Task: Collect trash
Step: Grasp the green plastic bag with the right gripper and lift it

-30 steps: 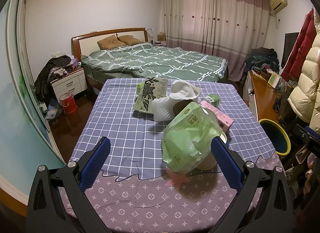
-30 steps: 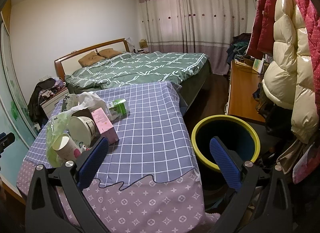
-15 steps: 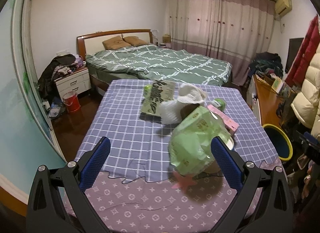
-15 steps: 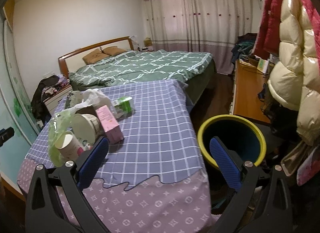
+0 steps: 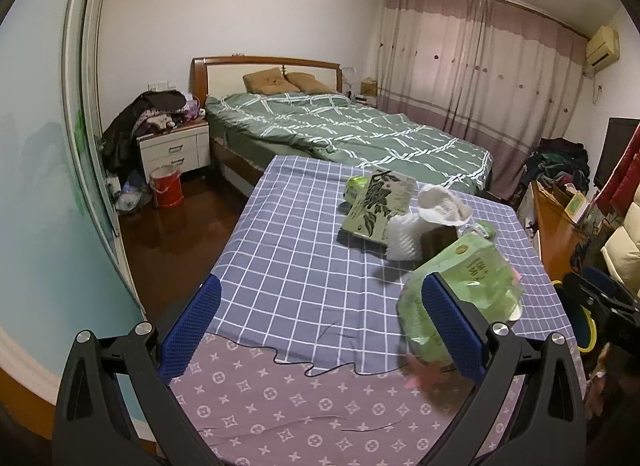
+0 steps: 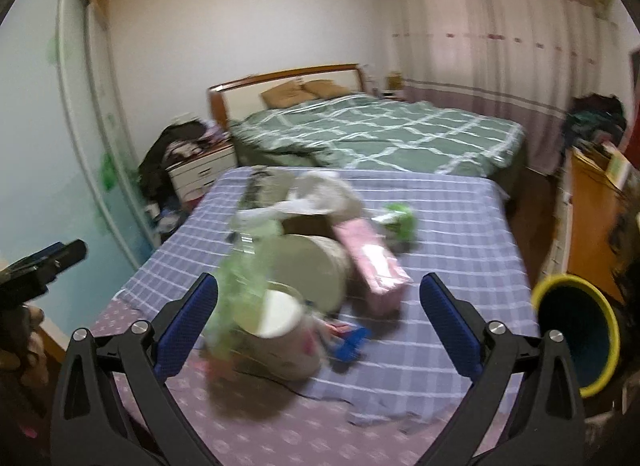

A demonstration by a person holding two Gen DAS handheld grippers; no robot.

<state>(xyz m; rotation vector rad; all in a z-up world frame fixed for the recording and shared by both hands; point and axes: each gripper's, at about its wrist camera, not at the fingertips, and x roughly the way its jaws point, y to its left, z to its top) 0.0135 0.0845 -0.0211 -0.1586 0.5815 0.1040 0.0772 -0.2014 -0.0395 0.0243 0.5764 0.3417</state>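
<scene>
A pile of trash lies on the checked tablecloth. In the left wrist view a green plastic bag sits behind the right finger of my left gripper, which is open and holds nothing. Farther back are a leaf-printed pack and a white crumpled bag. The blurred right wrist view shows my right gripper open just short of a paper cup, a round tub, a pink box and a green carton. The yellow-rimmed bin stands at the right.
A green-quilted bed stands beyond the table, with a white nightstand and a red bucket to its left. A wooden desk and hanging coats line the right side. A hand holds the left gripper at the left edge.
My right gripper has swung left, from over the yellow bin to facing the trash pile. The left gripper has turned left, so the pile now sits at its right finger.
</scene>
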